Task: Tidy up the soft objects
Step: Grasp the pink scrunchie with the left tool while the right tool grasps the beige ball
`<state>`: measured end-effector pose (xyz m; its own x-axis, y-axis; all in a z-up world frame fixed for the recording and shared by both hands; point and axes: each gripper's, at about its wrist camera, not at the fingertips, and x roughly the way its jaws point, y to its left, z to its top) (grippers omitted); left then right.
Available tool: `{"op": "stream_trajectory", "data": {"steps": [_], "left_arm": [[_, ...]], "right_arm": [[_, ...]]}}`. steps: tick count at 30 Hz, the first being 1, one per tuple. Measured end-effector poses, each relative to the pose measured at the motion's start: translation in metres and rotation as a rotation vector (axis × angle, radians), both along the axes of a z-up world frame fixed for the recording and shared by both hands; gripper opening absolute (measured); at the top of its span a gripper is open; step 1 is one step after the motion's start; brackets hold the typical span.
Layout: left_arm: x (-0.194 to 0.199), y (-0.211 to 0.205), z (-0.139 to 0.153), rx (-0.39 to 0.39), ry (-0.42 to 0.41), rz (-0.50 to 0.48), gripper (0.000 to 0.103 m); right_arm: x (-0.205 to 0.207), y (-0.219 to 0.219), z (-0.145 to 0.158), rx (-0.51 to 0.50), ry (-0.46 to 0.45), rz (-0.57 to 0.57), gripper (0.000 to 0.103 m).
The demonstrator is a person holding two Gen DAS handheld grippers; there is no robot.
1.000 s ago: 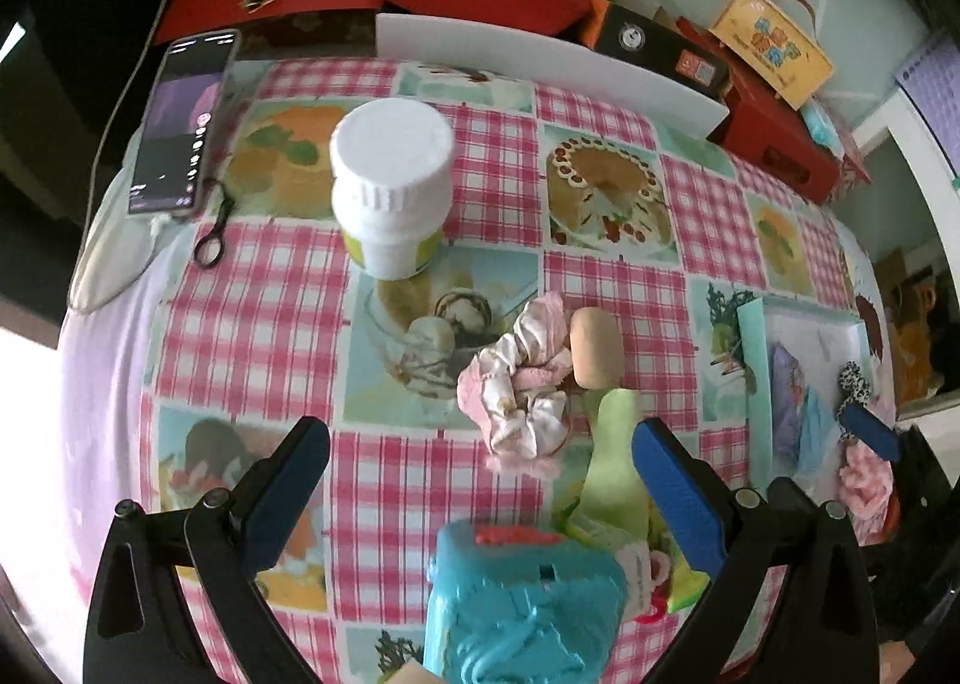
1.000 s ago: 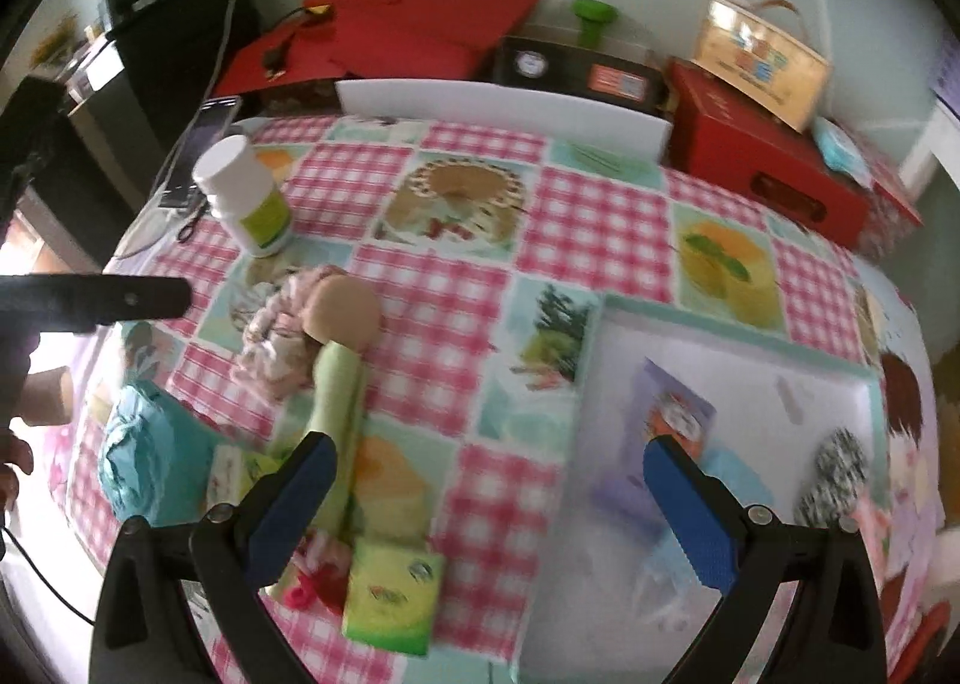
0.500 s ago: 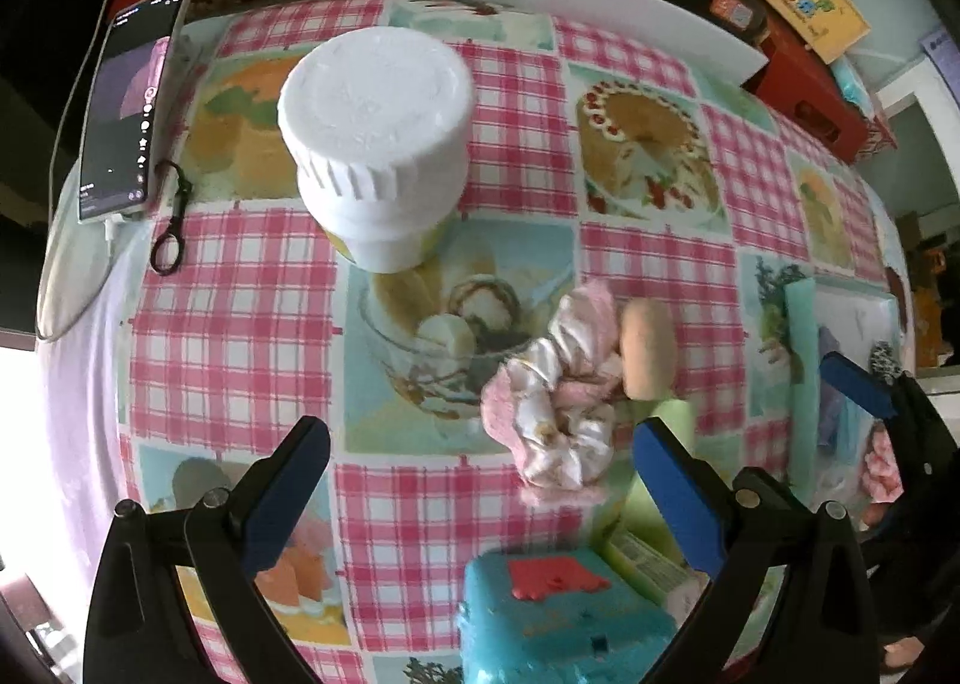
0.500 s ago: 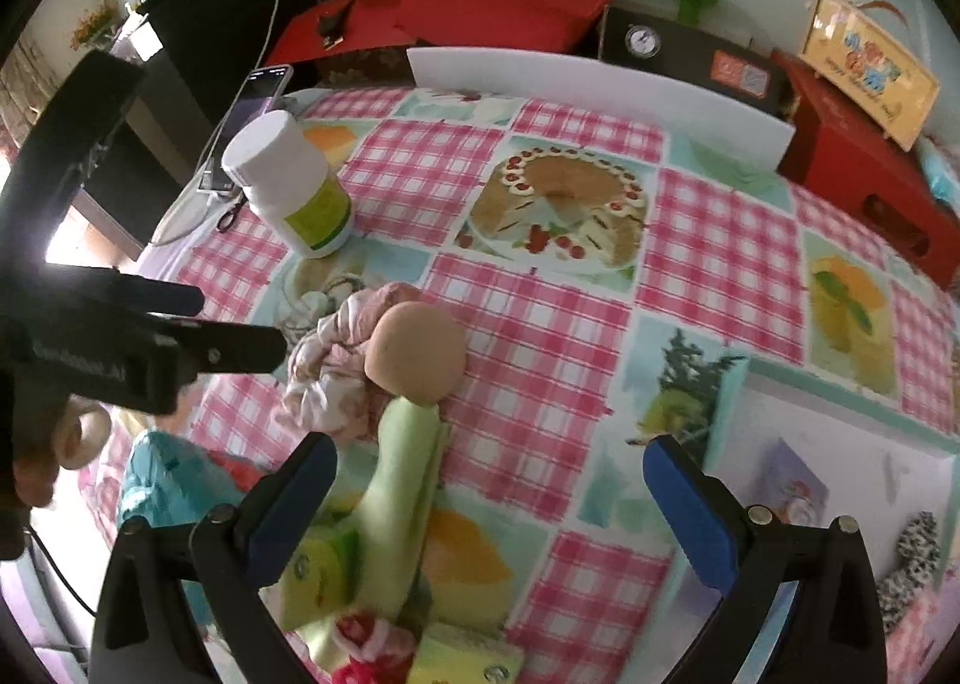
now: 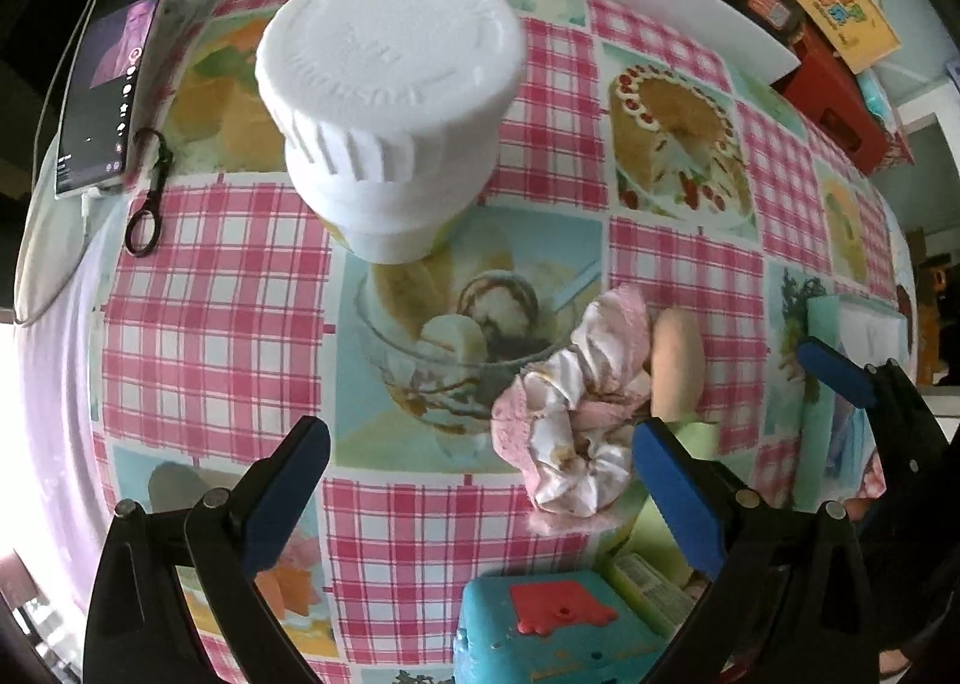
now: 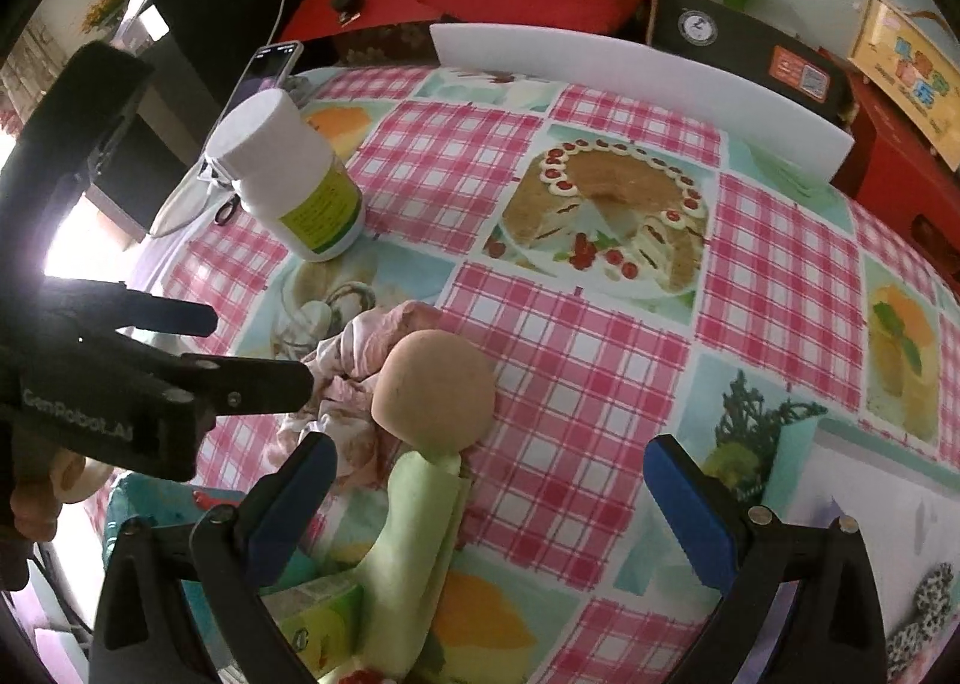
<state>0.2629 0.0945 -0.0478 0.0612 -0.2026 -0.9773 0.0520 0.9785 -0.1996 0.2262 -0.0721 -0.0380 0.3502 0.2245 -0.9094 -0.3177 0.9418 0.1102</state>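
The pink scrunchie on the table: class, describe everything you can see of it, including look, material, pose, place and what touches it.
The scrunchie is a gathered ring of shiny, satin-like fabric in pale pink and cream, heavily ruffled. It lies flat and crumpled on the checked tablecloth, partly over the printed ice-cream picture. A tan round-headed soft toy with a pale green body rests against its side. The left gripper is open just above it, not gripping it; the right gripper is open near the toy.

Checked tablecloth [image 5: 228,288] under bottle [image 5: 390,114], scrunchie [image 5: 576,414]
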Motion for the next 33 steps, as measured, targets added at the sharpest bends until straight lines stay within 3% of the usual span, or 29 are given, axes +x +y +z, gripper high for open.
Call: {"op": "stream_trajectory", "data": {"steps": [7,12,15,20,24,33], "left_arm": [[0.006,0.002,-0.008,-0.015,0.025,0.002,0.100],[0.013,-0.007,-0.021,-0.021,0.053,-0.013,0.082],[0.014,-0.019,-0.031,-0.025,0.064,-0.016,0.076],[0.019,-0.033,-0.043,-0.025,0.070,-0.028,0.066],[0.023,-0.046,-0.049,-0.034,0.063,-0.044,0.052],[0.025,-0.063,-0.051,0.030,0.047,-0.073,0.037]], "right_arm": [[0.003,0.007,-0.006,-0.003,0.006,0.020,0.103],[0.008,0.012,-0.011,-0.008,0.008,0.027,0.098],[0.010,0.013,-0.013,-0.009,0.008,0.031,0.094],[0.014,0.015,-0.018,0.013,0.014,0.039,0.081],[0.013,0.017,-0.023,0.005,0.022,0.046,0.073],[0.013,0.016,-0.030,-0.017,0.025,0.031,0.062]]}}
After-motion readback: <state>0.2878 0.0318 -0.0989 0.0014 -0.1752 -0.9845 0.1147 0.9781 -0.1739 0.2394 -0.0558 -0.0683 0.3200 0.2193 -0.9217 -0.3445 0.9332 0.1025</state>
